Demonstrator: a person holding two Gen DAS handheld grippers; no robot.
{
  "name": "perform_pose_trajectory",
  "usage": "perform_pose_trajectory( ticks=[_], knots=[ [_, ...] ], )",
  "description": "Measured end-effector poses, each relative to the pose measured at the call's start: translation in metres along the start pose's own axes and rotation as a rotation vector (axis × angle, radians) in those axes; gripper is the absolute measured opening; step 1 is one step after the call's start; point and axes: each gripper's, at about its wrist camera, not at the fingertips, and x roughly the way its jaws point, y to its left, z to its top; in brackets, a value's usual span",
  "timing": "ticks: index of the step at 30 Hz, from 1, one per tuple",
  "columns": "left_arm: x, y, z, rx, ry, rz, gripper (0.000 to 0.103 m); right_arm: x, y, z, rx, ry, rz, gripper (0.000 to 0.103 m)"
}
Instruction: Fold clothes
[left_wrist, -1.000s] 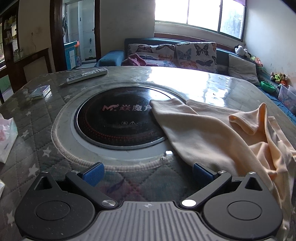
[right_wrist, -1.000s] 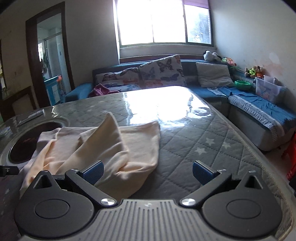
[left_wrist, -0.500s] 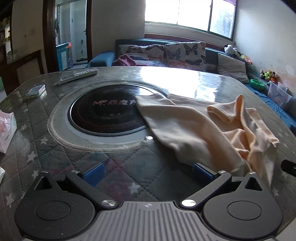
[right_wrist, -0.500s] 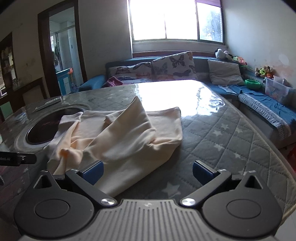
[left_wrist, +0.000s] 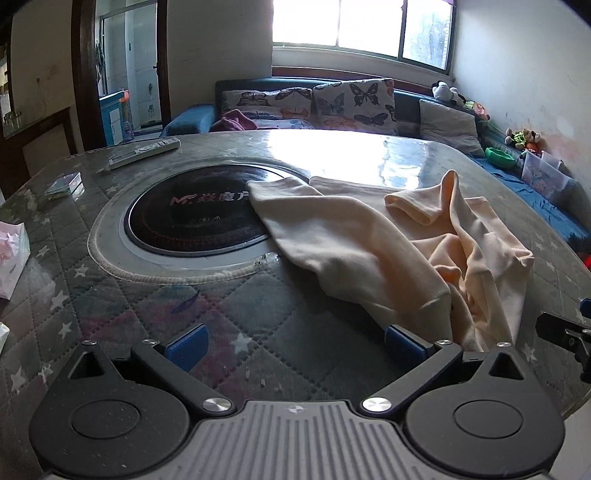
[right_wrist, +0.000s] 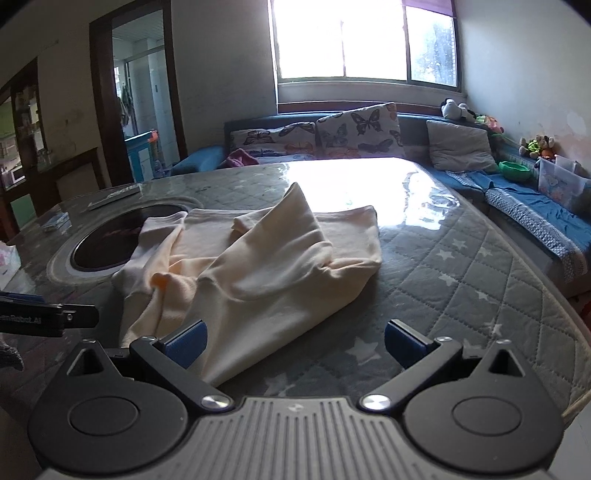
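Lying crumpled on the quilted table cover (left_wrist: 258, 325), the cream garment (left_wrist: 369, 236) spreads from the black induction cooktop (left_wrist: 192, 218) toward four o'clock. The left gripper (left_wrist: 293, 341) hovers with jaws wide apart, empty, the garment's hem at its right pad. The right gripper (right_wrist: 293, 341) gapes empty too, fabric beside its left pad.

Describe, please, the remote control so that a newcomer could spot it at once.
Start at the round black cooktop set into the quilted table. Beyond it, near the table's far left edge, lies the remote control: long, slim and pale, unlike the small box nearer by.
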Motion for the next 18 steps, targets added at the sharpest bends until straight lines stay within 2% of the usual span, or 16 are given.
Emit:
perform_pose_trajectory(
  ticks=[18],
  knots=[
    [-0.018, -0.016, -0.026, 0.051, 0.009, -0.018, 0.103, -0.021, 0.01, -0.023, -0.042, -0.001, 0.03, 0.103]
  ],
)
